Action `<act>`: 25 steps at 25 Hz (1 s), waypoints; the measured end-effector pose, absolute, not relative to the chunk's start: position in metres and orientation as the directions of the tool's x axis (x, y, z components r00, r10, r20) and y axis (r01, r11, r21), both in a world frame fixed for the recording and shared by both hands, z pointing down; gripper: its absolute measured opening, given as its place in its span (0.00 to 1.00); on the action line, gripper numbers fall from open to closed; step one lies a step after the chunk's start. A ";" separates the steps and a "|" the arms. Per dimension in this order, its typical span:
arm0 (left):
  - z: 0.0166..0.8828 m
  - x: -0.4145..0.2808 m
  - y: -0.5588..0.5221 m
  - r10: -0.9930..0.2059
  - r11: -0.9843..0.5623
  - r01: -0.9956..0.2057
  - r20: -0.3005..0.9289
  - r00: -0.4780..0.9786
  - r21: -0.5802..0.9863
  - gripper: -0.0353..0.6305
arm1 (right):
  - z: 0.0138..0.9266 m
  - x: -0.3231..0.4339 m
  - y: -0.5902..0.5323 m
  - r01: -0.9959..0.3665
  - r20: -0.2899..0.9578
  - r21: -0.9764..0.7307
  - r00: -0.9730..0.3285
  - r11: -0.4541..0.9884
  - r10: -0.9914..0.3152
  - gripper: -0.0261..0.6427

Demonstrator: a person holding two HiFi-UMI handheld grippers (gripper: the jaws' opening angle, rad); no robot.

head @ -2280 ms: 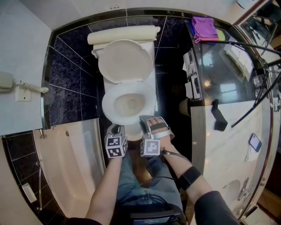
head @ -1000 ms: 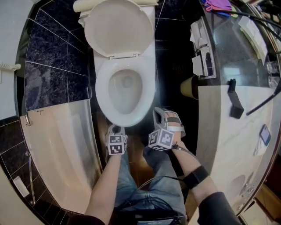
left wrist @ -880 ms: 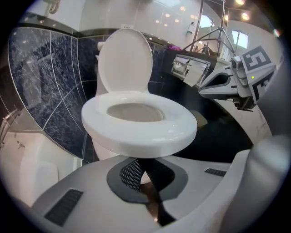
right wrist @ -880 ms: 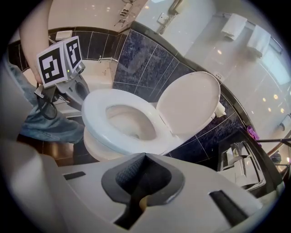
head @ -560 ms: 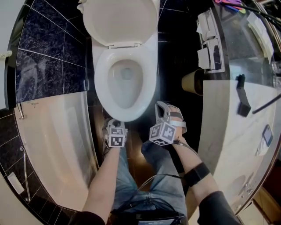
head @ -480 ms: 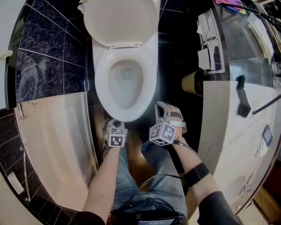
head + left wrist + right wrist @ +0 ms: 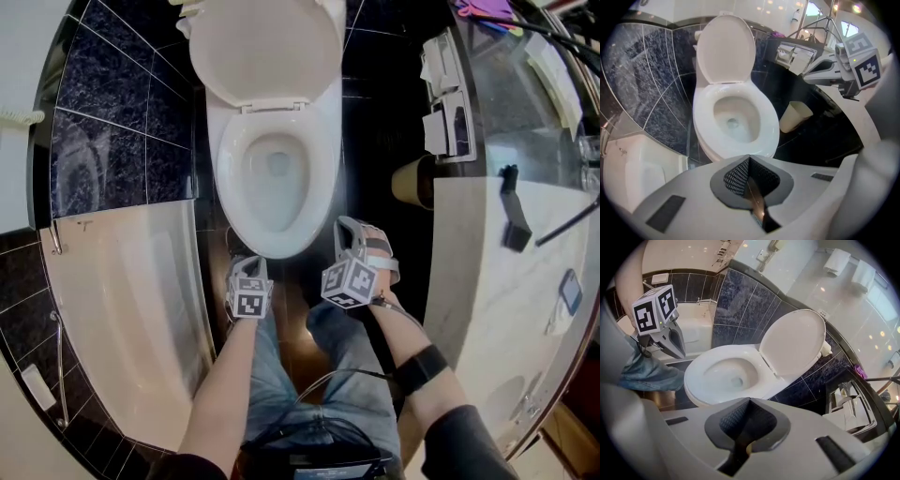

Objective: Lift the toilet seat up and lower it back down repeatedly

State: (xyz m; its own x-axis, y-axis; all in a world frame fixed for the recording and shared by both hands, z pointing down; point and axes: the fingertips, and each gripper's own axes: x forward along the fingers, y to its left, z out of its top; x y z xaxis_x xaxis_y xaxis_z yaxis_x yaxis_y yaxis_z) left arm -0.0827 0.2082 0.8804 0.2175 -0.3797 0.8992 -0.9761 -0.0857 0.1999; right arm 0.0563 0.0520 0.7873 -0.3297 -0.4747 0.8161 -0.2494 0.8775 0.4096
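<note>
The white toilet [image 7: 272, 178] has its lid [image 7: 267, 47] standing upright against the wall, while the seat ring [image 7: 736, 101] lies flat on the bowl. In front of the bowl's front rim, just left of centre, my left gripper [image 7: 249, 267] hangs shut and empty, apart from the toilet. My right gripper [image 7: 348, 230] is beside the bowl's front right, also shut with nothing in it. In the left gripper view its pads [image 7: 749, 161] meet, and the right gripper [image 7: 820, 70] shows at the upper right. The right gripper view has its own jaws [image 7: 749, 404] closed below and the left gripper [image 7: 672, 341] at the left.
A pale bathtub [image 7: 131, 309] fills the left side. A tan bin [image 7: 410, 181] stands on the dark floor right of the bowl. A marble counter [image 7: 506, 281] runs along the right, with a paper holder [image 7: 448, 108] on its end. My knees are below the grippers.
My left gripper has sunk a little in front of the bowl. The right gripper has hardly moved. The lid stays upright and the whole view has shifted slightly.
</note>
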 end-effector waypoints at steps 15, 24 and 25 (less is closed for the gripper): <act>0.603 -0.122 0.119 -0.698 -0.108 -0.990 0.701 0.143 0.094 0.05 | 0.583 0.047 0.009 -0.479 0.685 0.358 -0.448 0.801 -0.574 0.07; 0.436 -0.169 0.101 -0.841 -0.056 -0.997 0.535 0.081 0.062 0.05 | 0.448 0.063 -0.016 -0.615 0.568 0.291 -0.505 0.732 -0.650 0.07; 0.423 -0.175 0.100 -0.849 -0.049 -0.997 0.523 0.072 0.057 0.05 | 0.438 0.066 -0.018 -0.627 0.562 0.281 -0.506 0.726 -0.654 0.07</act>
State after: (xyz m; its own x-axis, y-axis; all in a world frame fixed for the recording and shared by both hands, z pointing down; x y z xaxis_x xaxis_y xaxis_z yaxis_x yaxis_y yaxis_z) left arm -0.1750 0.1003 0.4233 0.0722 -0.8494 0.5227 -0.9971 -0.0494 0.0575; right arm 0.0659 -0.0180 0.4383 -0.5057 -0.6542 0.5623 -0.6272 0.7264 0.2811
